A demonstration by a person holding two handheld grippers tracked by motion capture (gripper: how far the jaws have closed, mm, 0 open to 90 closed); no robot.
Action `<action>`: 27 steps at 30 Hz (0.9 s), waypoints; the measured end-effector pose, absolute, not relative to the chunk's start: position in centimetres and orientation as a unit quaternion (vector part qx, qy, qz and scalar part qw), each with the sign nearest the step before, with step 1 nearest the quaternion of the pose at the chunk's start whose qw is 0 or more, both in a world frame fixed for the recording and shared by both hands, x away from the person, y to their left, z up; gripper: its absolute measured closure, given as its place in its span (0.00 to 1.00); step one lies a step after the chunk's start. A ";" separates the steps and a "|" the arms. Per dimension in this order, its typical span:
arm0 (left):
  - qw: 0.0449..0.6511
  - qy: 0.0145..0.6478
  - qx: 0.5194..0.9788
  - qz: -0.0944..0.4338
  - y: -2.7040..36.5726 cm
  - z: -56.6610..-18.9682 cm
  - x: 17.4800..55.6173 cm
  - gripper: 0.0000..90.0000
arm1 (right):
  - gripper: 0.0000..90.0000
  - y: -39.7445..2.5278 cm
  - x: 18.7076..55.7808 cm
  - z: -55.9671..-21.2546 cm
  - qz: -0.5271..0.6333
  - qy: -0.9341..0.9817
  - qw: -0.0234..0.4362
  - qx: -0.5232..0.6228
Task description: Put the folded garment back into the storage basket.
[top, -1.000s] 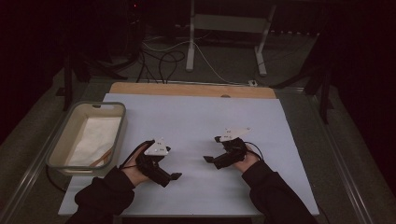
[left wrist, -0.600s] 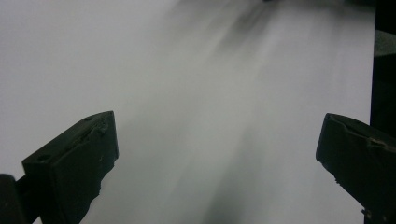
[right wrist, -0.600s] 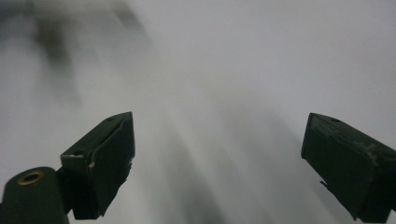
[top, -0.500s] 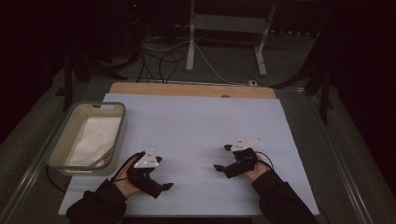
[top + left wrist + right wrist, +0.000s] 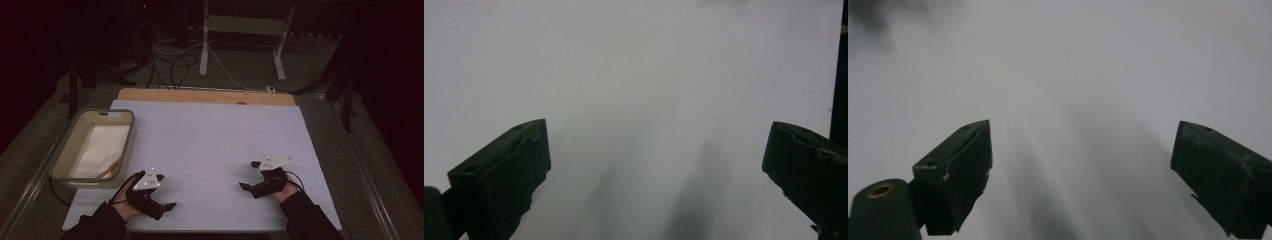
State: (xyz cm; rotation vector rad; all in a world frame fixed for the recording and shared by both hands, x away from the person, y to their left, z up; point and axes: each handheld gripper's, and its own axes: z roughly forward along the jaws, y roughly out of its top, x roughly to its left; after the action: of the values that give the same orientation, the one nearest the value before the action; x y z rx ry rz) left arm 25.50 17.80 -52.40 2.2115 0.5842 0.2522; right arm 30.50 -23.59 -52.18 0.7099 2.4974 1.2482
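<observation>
**Desk:** What does the frame show?

**Photographer:** A person at a table (image 5: 210, 135) covered with a pale sheet, holding tongs in each hand near the front edge. The left tongs (image 5: 166, 191) sit by the front left corner. The right tongs (image 5: 249, 175) sit toward the front right, well apart from them.

**Desk:** How far open are they?

**Photographer:** Both are spread wide. In the left gripper view the left tongs (image 5: 656, 165) have bare sheet between their jaws, and the right tongs (image 5: 1080, 165) look the same in the right gripper view. Neither pair holds anything. Whether the tips brush the sheet cannot be told.

**Desk:** Where is the thing to be worked on?

**Photographer:** The nearest candidate is a clear tub (image 5: 129, 137) at the left edge of the table, just beyond the left tongs. A white cloth (image 5: 102, 150) lines it, and a thin orange stick (image 5: 109, 170) lies at its front end.

**Desk:** What would a clean next step take?

**Photographer:** It looks like a ready pose, with both hands low and nothing gripped. If the tub's contents are next, the left tongs are better placed. They should rise over the front rim rather than push against it, since the tub looks light and could slide. The jaws should narrow before they reach the stick, close across it, and leave the cloth alone.
</observation>
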 end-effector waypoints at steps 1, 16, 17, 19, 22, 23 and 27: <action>0.410 0.233 0.876 0.101 17.9 -52.5 25.4 0.01 | 0.11 -23.8 30.4 -52.2 0.429 0.859 0.134 0.245; 0.405 0.239 0.877 0.101 19.6 -53.3 24.4 0.01 | 0.11 -27.2 28.7 -52.6 0.422 0.849 0.161 0.276; 0.405 0.240 0.877 0.102 19.7 -53.3 24.4 0.01 | 0.11 -27.3 28.6 -52.7 0.426 0.846 0.160 0.278; 0.408 0.240 0.875 0.105 19.8 -53.3 24.3 0.01 | 0.11 -27.5 28.5 -52.7 0.429 0.843 0.161 0.280; 0.409 0.243 0.873 0.106 19.9 -53.3 24.3 0.01 | 0.11 -27.3 28.7 -52.8 0.426 0.844 0.171 0.278; 0.408 0.242 0.874 0.107 19.8 -53.4 24.3 0.01 | 0.11 -27.2 28.7 -52.9 0.423 0.846 0.174 0.275; 0.408 0.242 0.874 0.105 19.8 -53.5 24.3 0.01 | 0.11 -26.6 28.8 -53.2 0.422 0.850 0.169 0.266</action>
State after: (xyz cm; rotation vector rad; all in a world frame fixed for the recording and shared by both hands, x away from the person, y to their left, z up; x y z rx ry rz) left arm 24.27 19.76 -53.54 2.2034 0.6105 0.2657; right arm 28.82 -26.62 -53.21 0.7557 2.4165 1.1990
